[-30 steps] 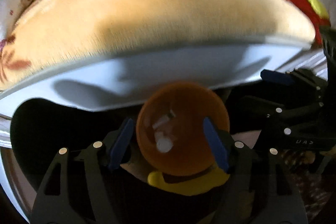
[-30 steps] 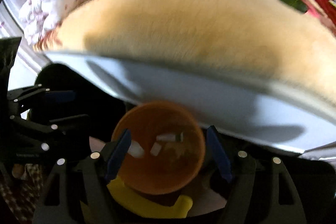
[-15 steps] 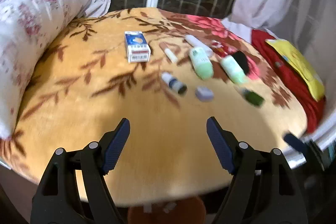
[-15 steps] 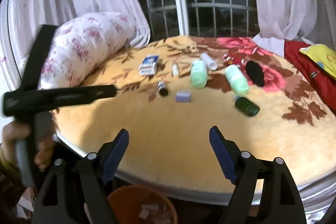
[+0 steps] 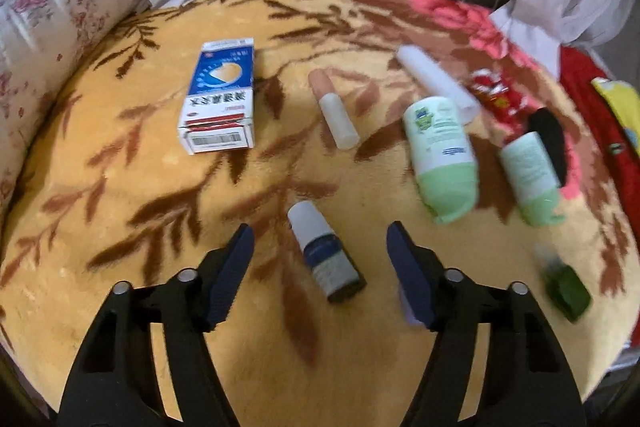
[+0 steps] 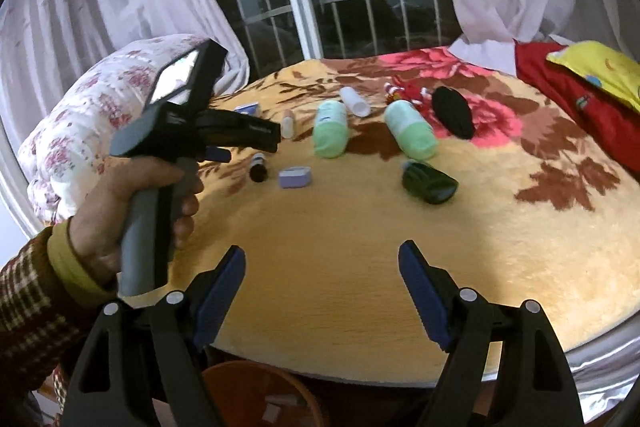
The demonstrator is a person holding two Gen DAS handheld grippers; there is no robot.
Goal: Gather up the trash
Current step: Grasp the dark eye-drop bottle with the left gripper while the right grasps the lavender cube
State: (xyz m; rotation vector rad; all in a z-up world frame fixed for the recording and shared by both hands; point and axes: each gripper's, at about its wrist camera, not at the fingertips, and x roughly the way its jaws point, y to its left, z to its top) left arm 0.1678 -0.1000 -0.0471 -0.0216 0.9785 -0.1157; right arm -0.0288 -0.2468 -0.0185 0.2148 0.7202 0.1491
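Note:
Trash lies scattered on the round bed's yellow floral blanket (image 5: pixel 120 187). My left gripper (image 5: pixel 320 273) hovers over a small dropper bottle (image 5: pixel 326 255) with a white cap and dark label. Its jaws are closing either side of the bottle without touching it. Beyond lie a blue-and-white box (image 5: pixel 218 99), a pale lip-balm tube (image 5: pixel 334 111), a white tube (image 5: pixel 436 83), two green bottles (image 5: pixel 442 155) (image 5: pixel 532 175) and a dark green bottle (image 5: pixel 566 287). My right gripper (image 6: pixel 320 287) stands open and empty above the bed's near edge, with the orange bin (image 6: pixel 260 399) below it.
A lilac case (image 6: pixel 295 177) lies right of the dropper bottle. A black object (image 6: pixel 452 111) and red wrappers (image 5: pixel 492 91) sit further back. A floral pillow (image 6: pixel 80 131) lines the left side, red bedding (image 6: pixel 568 99) the right. A hand (image 6: pixel 132 203) holds the left gripper.
Both grippers rose from over the orange bin beside the bed to above the blanket. The left one then moved forward over the bed until the dropper bottle lay between its jaws.

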